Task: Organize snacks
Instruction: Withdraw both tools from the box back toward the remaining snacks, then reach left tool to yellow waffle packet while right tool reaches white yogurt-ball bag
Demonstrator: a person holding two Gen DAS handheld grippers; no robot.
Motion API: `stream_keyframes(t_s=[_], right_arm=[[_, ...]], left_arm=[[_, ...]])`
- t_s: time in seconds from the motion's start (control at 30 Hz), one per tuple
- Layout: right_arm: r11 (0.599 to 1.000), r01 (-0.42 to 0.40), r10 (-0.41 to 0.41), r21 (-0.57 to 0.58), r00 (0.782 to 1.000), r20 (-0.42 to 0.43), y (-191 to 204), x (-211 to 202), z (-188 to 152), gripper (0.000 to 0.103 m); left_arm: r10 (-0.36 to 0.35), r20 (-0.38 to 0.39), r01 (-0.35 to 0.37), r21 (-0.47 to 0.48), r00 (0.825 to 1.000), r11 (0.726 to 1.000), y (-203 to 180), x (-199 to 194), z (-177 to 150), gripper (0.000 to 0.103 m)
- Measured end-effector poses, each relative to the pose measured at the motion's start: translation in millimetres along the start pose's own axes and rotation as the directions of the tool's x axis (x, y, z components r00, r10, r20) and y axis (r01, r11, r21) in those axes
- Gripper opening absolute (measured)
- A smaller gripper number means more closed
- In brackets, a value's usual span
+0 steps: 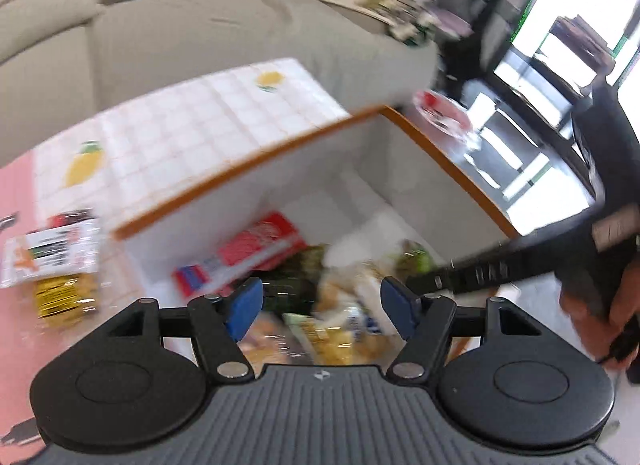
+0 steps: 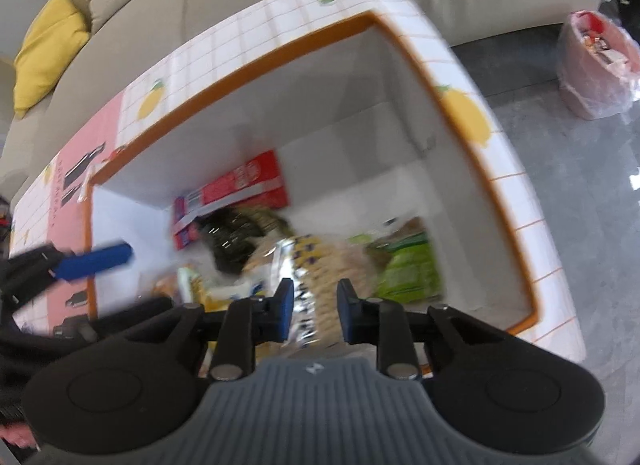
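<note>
so the storage box is already half full and both tongs hang over it. the silvery snack bag lies straight ahead of the right tongs, long axis running away from them, jaws narrow around its near end, though blur hides whether they pinch. the left tongs gape wide, empty. one packet waits on the desk off to the left, nearest the left tongs.

The right gripper hangs over the lemon-print storage box, jaws narrow around a silvery snack packet; whether they pinch it is unclear.
</note>
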State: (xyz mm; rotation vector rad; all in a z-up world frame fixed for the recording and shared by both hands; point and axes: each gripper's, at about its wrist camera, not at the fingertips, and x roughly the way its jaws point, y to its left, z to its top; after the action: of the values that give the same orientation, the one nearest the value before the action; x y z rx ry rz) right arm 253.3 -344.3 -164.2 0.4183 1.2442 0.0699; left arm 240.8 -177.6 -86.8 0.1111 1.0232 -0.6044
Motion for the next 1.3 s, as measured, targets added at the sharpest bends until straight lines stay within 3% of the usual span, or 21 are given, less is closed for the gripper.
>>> stream_keyframes(t_s=[0.13,0.47,0.7,0.93,1.13,1.3], right_arm=[[0.998,0.024,-0.025,-0.059,1.0,-0.013,19,16,-5,0.023],[0.995,0.091,-0.092,-0.032,0.995,-0.041,21,41,-10,0.023],[0.997,0.043,-0.036,-0.064,0.994,0.106,61,-1,-28,0.023],[0.987,-0.028,0.071,-0.159,0.959,0.273,127,-43,-58,0.024],[0.961,-0.096,0.176,-0.26,0.936,0.306,183,-39,-78,0.025],[0.935,-0.046,0.161,-0.353,0.939,0.305,222,-13,-90,0.025]], left_arm=[[0.061,0.033,-0.061,-0.025,0.998,0.998,11,-19,-6,0.079],[0.136,0.031,-0.131,-0.122,0.99,0.984,51,-51,-38,0.079],[0.16,0.056,-0.148,-0.174,0.986,0.974,76,-84,-64,0.079],[0.173,0.092,-0.152,-0.2,0.981,0.968,100,-114,-89,0.076],[0.158,0.109,-0.13,-0.227,0.981,0.965,127,-130,-103,0.074],[0.153,0.097,-0.129,-0.216,0.983,0.968,149,-132,-107,0.074]])
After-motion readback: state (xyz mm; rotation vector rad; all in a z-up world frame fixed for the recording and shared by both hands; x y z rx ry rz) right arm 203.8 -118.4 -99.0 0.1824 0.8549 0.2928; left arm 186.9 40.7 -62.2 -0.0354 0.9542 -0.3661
